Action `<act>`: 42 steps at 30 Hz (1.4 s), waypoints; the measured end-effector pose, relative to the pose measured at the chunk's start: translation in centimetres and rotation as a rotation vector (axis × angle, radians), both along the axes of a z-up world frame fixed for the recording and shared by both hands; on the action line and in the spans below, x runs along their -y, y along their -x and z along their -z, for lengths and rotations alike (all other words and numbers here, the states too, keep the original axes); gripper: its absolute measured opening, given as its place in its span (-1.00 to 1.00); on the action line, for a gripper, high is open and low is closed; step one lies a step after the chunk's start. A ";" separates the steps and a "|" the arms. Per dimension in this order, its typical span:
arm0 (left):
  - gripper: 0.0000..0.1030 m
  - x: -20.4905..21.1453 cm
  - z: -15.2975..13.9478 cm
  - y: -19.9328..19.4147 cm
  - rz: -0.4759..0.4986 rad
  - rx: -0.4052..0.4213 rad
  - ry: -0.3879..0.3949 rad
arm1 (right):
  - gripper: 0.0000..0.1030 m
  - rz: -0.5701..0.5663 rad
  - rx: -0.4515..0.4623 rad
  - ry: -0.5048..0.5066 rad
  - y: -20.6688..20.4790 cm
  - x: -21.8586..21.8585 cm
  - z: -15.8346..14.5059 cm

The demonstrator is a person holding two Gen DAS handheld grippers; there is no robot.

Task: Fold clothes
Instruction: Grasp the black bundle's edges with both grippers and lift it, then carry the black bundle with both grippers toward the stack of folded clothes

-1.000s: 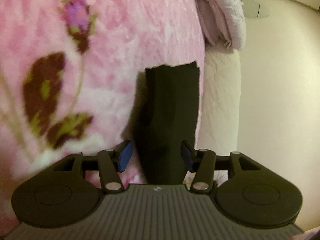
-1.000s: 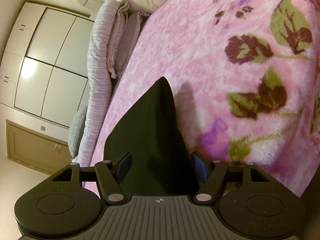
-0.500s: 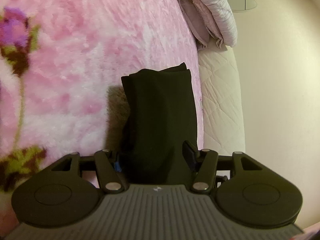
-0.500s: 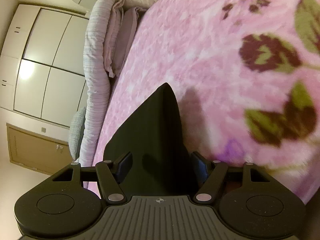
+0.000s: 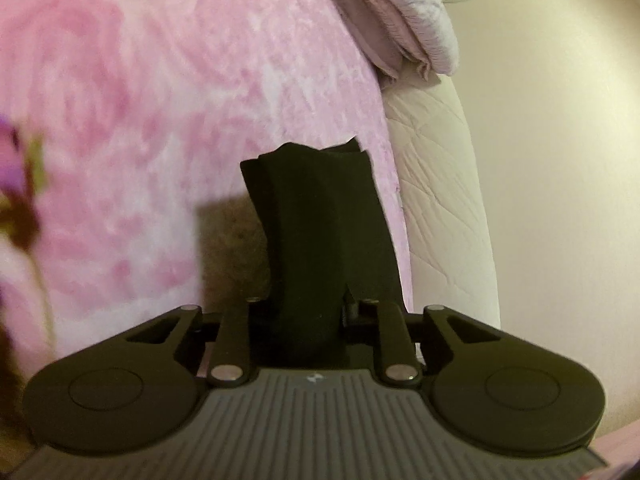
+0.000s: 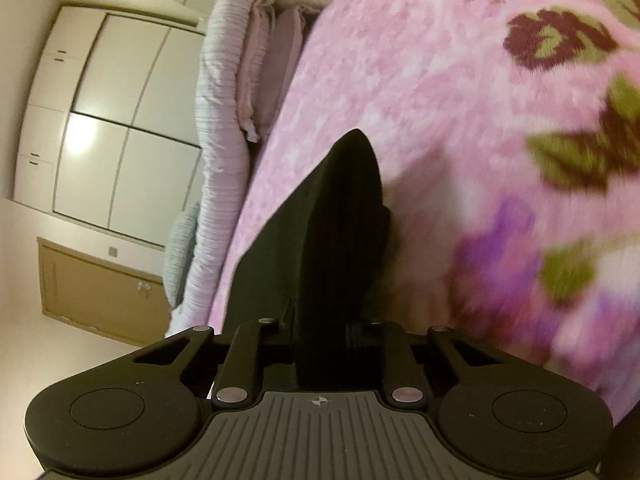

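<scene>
A black garment (image 5: 320,236) lay near the edge of a bed spread with a pink floral blanket (image 5: 160,100), caught at two places by a pair of hand-held tongs. The left tongs (image 5: 308,312) had just been closing and pinched the near end of the dark cloth, which ran forward from between its pads as a narrow folded strip with a ragged far edge. The right tongs (image 6: 320,328) had likewise just been closing and gripped another part of the same garment (image 6: 336,232), the fabric bunching into a ridge that rose to a rounded point over the blanket (image 6: 420,80). In the left wrist view a cream quilted mattress side (image 5: 436,200) showed just beside the garment, with striped lilac pillows (image 5: 404,16) at the head of the bed. The right wrist view took in the same pillows (image 6: 224,120), a white wardrobe (image 6: 108,120) and a wooden door (image 6: 96,288) beyond them.
</scene>
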State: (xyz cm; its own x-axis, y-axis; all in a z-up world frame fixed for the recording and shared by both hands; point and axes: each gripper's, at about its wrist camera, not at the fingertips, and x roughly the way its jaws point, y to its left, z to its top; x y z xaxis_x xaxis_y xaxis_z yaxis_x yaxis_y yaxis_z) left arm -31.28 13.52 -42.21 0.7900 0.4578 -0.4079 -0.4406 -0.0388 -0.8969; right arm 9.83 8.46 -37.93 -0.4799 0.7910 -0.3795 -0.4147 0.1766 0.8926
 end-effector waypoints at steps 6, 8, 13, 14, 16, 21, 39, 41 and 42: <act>-0.67 2.6 -1.7 5.5 0.002 0.015 -0.010 | -0.64 0.006 -0.031 -0.035 4.8 2.6 -2.0; -0.67 3.6 -2.2 8.3 -0.021 0.033 -0.012 | -0.64 -0.005 -0.044 -0.040 6.8 3.1 -2.5; -0.67 3.9 -3.3 17.0 -0.078 0.083 -0.052 | -0.64 -0.082 -0.058 -0.072 14.1 1.3 -4.0; -0.67 3.5 -3.5 18.7 -0.085 0.087 -0.064 | -0.64 -0.097 -0.057 -0.082 15.7 0.5 -4.1; -0.67 2.7 -4.0 22.1 -0.098 0.092 -0.088 | -0.64 -0.117 -0.062 -0.092 19.2 -1.4 -4.4; -0.67 1.8 -6.4 31.1 -0.168 0.094 -0.113 | -0.64 -0.178 -0.088 -0.116 27.8 -6.3 -5.8; -0.67 18.2 -33.8 61.7 -0.664 -0.029 -0.112 | -0.64 -0.635 -0.210 -0.015 62.8 -13.3 -28.3; -0.67 20.0 -35.9 63.6 -0.730 -0.069 -0.145 | -0.64 -0.716 -0.228 -0.038 66.7 -13.9 -29.1; -0.67 21.0 -36.5 64.6 -0.768 -0.078 -0.160 | -0.64 -0.758 -0.242 -0.047 68.6 -13.8 -29.4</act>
State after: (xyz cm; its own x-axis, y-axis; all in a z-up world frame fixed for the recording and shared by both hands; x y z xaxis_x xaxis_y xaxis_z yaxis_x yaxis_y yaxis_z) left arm -95.83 -7.48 -5.70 0.2005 0.9217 -0.3321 -0.4043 -0.2309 -0.8850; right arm -58.75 22.25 -8.56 -0.9585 0.2282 -0.1707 -0.2008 -0.1160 0.9727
